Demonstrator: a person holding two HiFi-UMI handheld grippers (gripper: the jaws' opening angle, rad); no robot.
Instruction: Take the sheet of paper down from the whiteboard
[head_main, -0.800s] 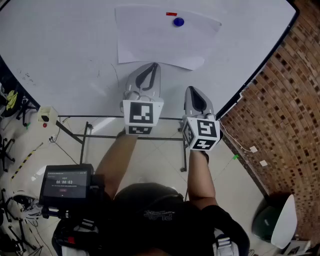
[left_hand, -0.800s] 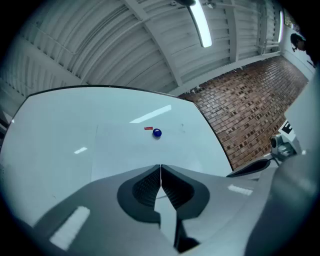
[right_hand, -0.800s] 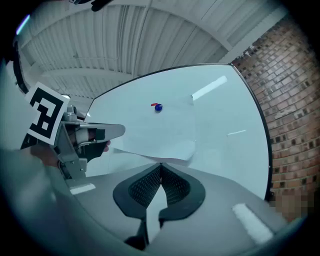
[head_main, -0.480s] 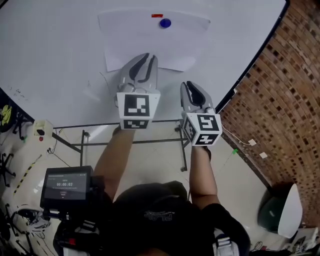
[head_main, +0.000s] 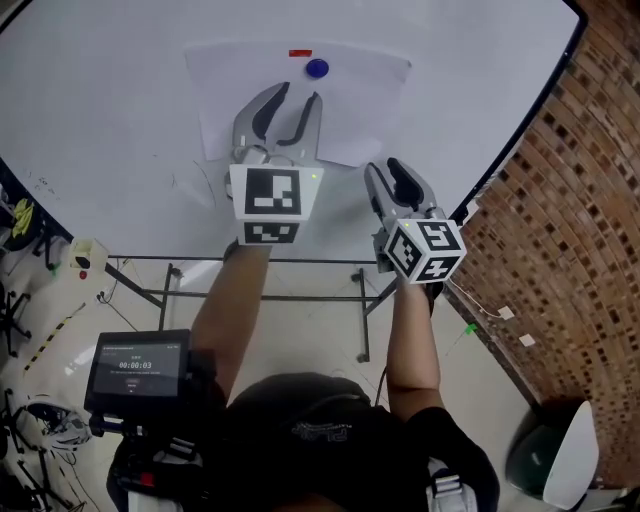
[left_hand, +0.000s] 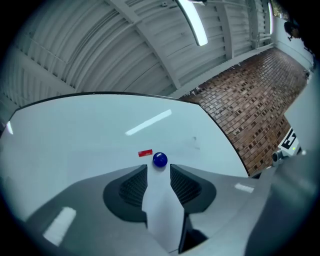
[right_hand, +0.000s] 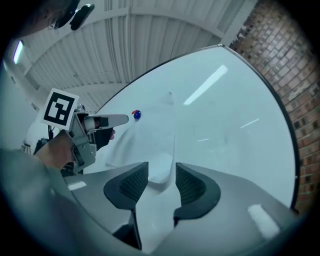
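A white sheet of paper (head_main: 350, 95) hangs on the whiteboard (head_main: 110, 110), pinned near its top by a round blue magnet (head_main: 317, 68) beside a small red strip (head_main: 300, 53). My left gripper (head_main: 297, 102) is open in front of the sheet, its tips just below the magnet. In the left gripper view the blue magnet (left_hand: 160, 160) sits right above the gap of the gripper (left_hand: 159, 174), with paper (left_hand: 162, 210) showing between the jaws. My right gripper (head_main: 392, 172) is open by the sheet's lower right corner. The right gripper view shows that curled corner (right_hand: 159, 167) just ahead of the gripper (right_hand: 162, 176).
A brick wall (head_main: 560, 200) borders the board on the right. Below the board are its metal stand (head_main: 270, 267), a screen device (head_main: 135, 365) at lower left and a chair (head_main: 570, 460) at lower right. The left gripper (right_hand: 95, 122) shows in the right gripper view.
Both grippers have risen toward the board. The left one has gone from the sheet's lower edge to just under the blue magnet. The right one has neared the lower right corner.
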